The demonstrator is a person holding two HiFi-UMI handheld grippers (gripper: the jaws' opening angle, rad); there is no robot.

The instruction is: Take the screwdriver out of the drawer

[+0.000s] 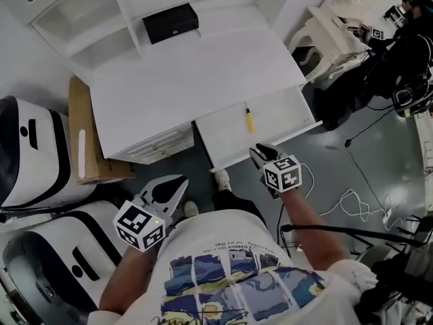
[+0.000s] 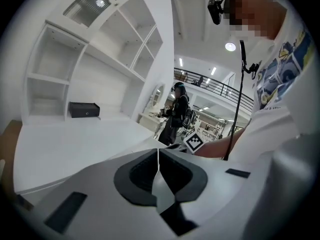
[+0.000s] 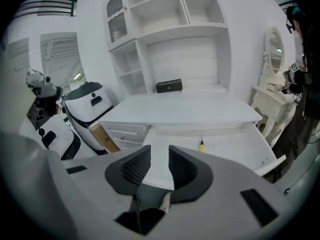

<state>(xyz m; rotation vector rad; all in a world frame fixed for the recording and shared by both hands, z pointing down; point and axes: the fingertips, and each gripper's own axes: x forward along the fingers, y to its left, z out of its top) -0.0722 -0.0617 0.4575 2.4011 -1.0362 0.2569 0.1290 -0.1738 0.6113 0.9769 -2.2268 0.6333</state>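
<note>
A screwdriver (image 1: 249, 119) (image 3: 201, 145) with a yellow handle lies in the pulled-out white drawer (image 1: 223, 139) (image 3: 230, 151) of the white desk (image 1: 196, 73). My right gripper (image 1: 261, 154) (image 3: 160, 159) hovers just in front of the drawer's front edge, pointing down at it. It is open, with nothing between its pads, and the screwdriver is a short way beyond its tips. My left gripper (image 1: 169, 189) (image 2: 158, 156) hangs lower left, away from the drawer and in front of the desk's closed drawers. Its pads meet, shut on nothing.
A black box (image 1: 170, 22) (image 3: 169, 86) (image 2: 83, 110) sits at the back of the desktop under the shelves. A cardboard box (image 1: 84, 137) leans at the desk's left beside white-and-black machines (image 1: 30, 147). Cables (image 1: 352, 202) trail on the floor right. Another person (image 2: 179, 109) stands beyond.
</note>
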